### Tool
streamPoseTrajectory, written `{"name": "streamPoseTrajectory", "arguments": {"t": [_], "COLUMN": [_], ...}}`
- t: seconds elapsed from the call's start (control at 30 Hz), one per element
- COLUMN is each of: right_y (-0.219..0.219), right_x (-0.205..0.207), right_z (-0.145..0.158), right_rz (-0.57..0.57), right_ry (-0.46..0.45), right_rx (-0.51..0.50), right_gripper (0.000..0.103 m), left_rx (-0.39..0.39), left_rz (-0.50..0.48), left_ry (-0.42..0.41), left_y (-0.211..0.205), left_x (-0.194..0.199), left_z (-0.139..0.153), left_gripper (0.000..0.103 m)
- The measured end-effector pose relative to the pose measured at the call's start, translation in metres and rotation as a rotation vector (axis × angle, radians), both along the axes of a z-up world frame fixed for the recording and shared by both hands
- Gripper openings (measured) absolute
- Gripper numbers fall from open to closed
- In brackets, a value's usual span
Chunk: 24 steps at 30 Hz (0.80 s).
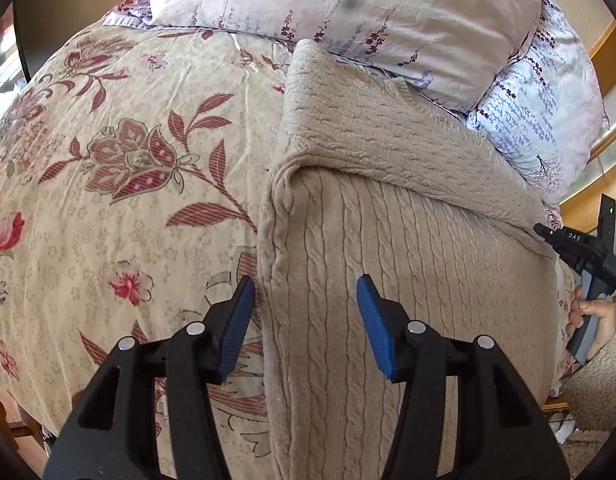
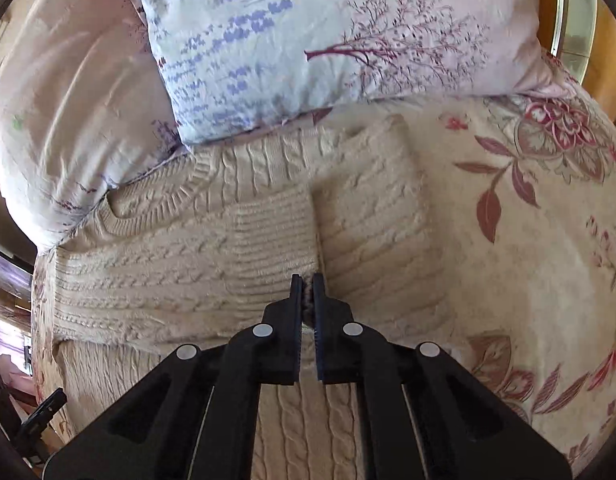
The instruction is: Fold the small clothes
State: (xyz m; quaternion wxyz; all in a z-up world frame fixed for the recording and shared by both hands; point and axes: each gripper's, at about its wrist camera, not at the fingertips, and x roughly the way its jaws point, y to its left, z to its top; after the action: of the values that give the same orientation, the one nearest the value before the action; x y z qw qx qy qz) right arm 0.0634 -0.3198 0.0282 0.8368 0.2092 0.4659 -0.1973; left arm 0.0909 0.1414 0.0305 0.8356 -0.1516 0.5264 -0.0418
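Beige knit sweater lay on the bed's floral quilt, top end against pillows, sleeve folded across the body. R claw was pinched narrow on the sleeve cuff, prob. to place it. L claw spread wide, holding nothing, straddling sweater's side edge, likely for next fold.

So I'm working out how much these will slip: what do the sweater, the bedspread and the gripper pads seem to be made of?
Sweater: thick beige cable knit, likely wool or acrylic; raised braids and ribbing show, with a fuzzy matte surface. Bedspread: thin woven floral fabric, probably cotton or a blend, with fine creases and a faint sheen. Left gripper pads: blue ridged rubber or plastic.
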Motion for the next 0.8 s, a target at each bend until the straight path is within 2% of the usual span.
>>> {"name": "streamPoseTrajectory", "arguments": {"t": [0.03,0.1,0.13,0.17,0.23,0.33,0.47,0.57,0.73,0.8], "right_y": [0.000,-0.002,-0.005,-0.007,-0.015,-0.031,-0.046,-0.042,-0.029,-0.023], "right_x": [-0.002,-0.009,-0.017,-0.026,-0.049,-0.089,-0.144,-0.173,-0.197,-0.203], "right_z": [0.001,0.008,0.014,0.019,0.033,0.041,0.026,0.011,-0.005,-0.010], "right_rz": [0.002,0.002,-0.004,-0.010,-0.025,-0.048,-0.080,-0.087,-0.066,-0.043], "right_ry": [0.004,0.007,-0.004,-0.023,-0.081,-0.105,-0.085,-0.093,-0.116,-0.122], "right_rx": [0.000,0.010,0.019,0.031,0.066,0.136,0.249,0.333,0.446,0.503], "right_gripper": [0.006,0.013,0.024,0.042,0.059,0.059,0.059,0.058,0.051,0.046], "left_rx": [-0.007,-0.025,-0.039,-0.057,-0.100,-0.151,-0.229,-0.286,-0.344,-0.364], "left_rz": [0.000,0.000,0.002,0.004,0.014,0.027,0.029,0.025,0.004,-0.013], "left_ry": [0.003,0.008,0.007,0.008,0.006,0.007,0.016,0.032,0.034,0.043], "left_y": [0.001,0.003,0.005,0.007,0.014,0.024,0.033,0.037,0.036,0.035], "left_x": [-0.001,-0.003,-0.004,-0.006,-0.010,-0.018,-0.029,-0.038,-0.053,-0.060], "left_z": [-0.001,-0.001,-0.001,-0.001,0.000,-0.001,-0.004,-0.009,-0.012,-0.014], "left_gripper": [0.053,0.053,0.053,0.053,0.053,0.053,0.052,0.052,0.050,0.046]}}
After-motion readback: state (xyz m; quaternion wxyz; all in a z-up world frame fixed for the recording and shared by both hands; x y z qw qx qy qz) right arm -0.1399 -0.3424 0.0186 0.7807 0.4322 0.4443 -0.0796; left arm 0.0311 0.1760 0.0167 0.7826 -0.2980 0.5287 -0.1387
